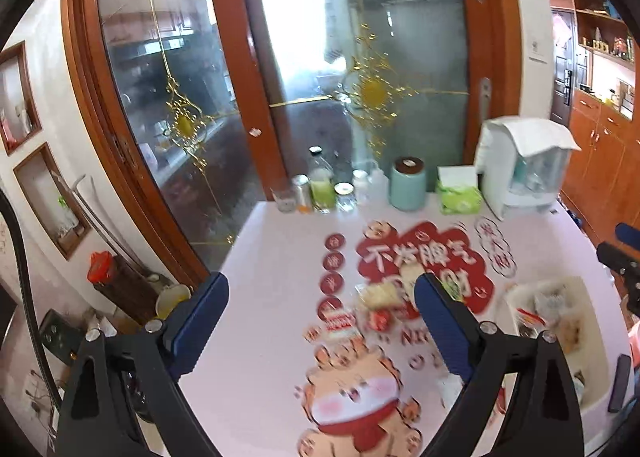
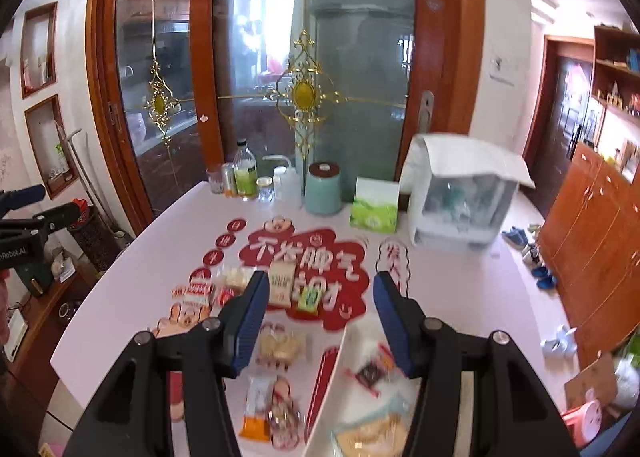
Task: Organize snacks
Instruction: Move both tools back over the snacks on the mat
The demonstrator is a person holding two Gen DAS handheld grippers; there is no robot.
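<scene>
Both grippers wide open, nothing held. L gripper (image 1: 320, 321) hovers over pink table (image 1: 272, 257), blue pads (image 1: 200, 321) spread far apart; view is motion-blurred. R gripper (image 2: 320, 317) also above table (image 2: 460, 289), pads (image 2: 250, 321) spread, aimed at the loose snacks and the tray. White tray (image 2: 340, 389) sits at near right of table in R view, holds several wrapped snacks incl a red/dark packet (image 2: 370, 371) and a yellowish one (image 2: 372, 437); R gripper's right finger overlaps tray in the frame, contact can't tell. Same tray (image 1: 516, 297) seen in L view at right edge of table, contents blurry. Loose snacks outside tray, on the red printed mat area: cream packet (image 2: 280, 283), green packet (image 2: 309, 299), red/white packet (image 2: 198, 293), pale packet (image 2: 236, 277), small red one (image 2: 224, 295) just beside it. Nearer: beige cracker pack (image 2: 280, 347) between the R fingers in frame, orange-ended white pack (image 2: 256, 409) and clear pack (image 2: 282, 413) side by side. In L view a blurry cluster of snacks (image 1: 376, 297) lies between the fingers, types can't tell. Far edge of table: teal canister (image 2: 323, 189), green tissue box (image 2: 375, 207), white dispenser (image 2: 464, 197), green-liquid bottle (image 2: 245, 173), small jars and bottles beside it. Glass sliding door (image 2: 304, 57) behind. L gripper's body is visible at left edge of R view (image 2: 28, 225).
</scene>
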